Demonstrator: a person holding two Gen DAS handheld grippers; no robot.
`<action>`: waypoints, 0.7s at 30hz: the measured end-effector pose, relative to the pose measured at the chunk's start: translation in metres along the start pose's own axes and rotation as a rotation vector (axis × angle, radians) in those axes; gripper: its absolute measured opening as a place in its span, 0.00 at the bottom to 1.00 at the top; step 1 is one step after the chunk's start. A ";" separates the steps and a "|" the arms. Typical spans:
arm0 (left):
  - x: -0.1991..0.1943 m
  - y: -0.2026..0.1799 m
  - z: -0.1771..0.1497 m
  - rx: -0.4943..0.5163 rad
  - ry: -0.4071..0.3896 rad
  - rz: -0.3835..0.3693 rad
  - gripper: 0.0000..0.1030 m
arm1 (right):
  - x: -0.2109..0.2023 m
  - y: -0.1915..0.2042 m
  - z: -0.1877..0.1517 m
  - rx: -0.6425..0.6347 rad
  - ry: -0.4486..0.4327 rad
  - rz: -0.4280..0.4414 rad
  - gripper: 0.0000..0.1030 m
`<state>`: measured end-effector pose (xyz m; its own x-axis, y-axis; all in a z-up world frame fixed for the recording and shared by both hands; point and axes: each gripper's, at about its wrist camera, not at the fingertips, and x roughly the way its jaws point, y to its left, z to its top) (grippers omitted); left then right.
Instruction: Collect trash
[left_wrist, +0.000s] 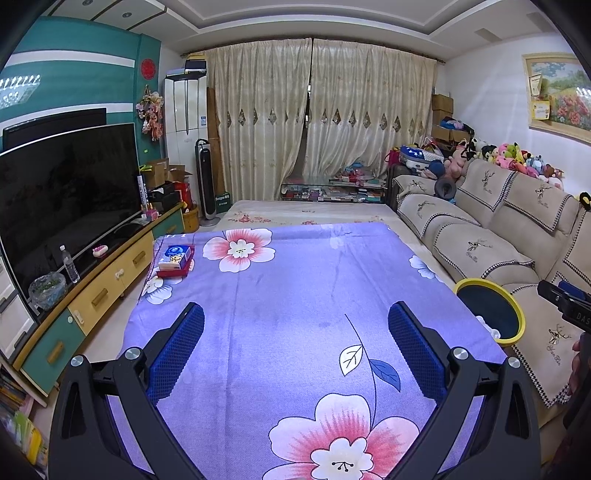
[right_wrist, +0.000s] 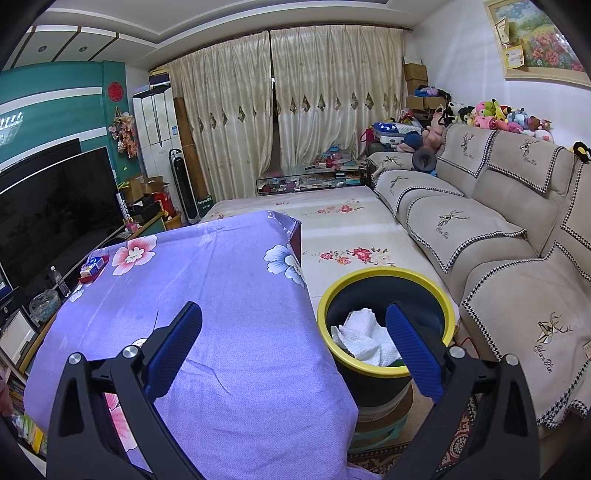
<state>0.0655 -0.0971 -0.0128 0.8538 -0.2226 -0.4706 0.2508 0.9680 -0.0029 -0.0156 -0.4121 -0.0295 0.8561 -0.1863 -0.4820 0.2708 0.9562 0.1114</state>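
Note:
A dark bin with a yellow rim (right_wrist: 386, 275) stands on the floor beside the table's right edge; crumpled white tissues (right_wrist: 364, 338) lie inside it. In the left wrist view the same bin (left_wrist: 491, 286) shows at the right, with a bit of white tissue (left_wrist: 487, 325) inside. My right gripper (right_wrist: 293, 321) is open, hovering over the table's right edge, its right finger above the bin's mouth. My left gripper (left_wrist: 295, 319) is open above the purple flowered tablecloth (left_wrist: 295, 277), nothing between its fingers. Part of the right gripper (left_wrist: 565, 302) shows at the left wrist view's right edge.
A blue tissue pack on a red box (left_wrist: 176, 260) sits at the table's far left corner. A beige sofa (right_wrist: 498, 236) runs along the right. A TV (left_wrist: 66, 195) on a low cabinet (left_wrist: 110, 273) lines the left wall. A flowered mat (right_wrist: 332, 225) lies beyond the table.

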 end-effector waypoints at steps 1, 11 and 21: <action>0.000 0.000 0.000 0.000 0.000 0.000 0.95 | 0.000 0.000 0.000 0.000 0.001 -0.001 0.92; 0.003 0.001 0.001 0.000 0.005 -0.005 0.95 | 0.000 0.000 0.000 0.001 0.004 0.000 0.92; 0.016 0.002 0.005 0.003 0.018 -0.032 0.95 | 0.007 0.001 -0.001 0.000 0.013 -0.001 0.92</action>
<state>0.0820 -0.0995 -0.0161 0.8368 -0.2514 -0.4864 0.2795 0.9600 -0.0153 -0.0094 -0.4122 -0.0337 0.8502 -0.1840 -0.4932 0.2713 0.9561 0.1110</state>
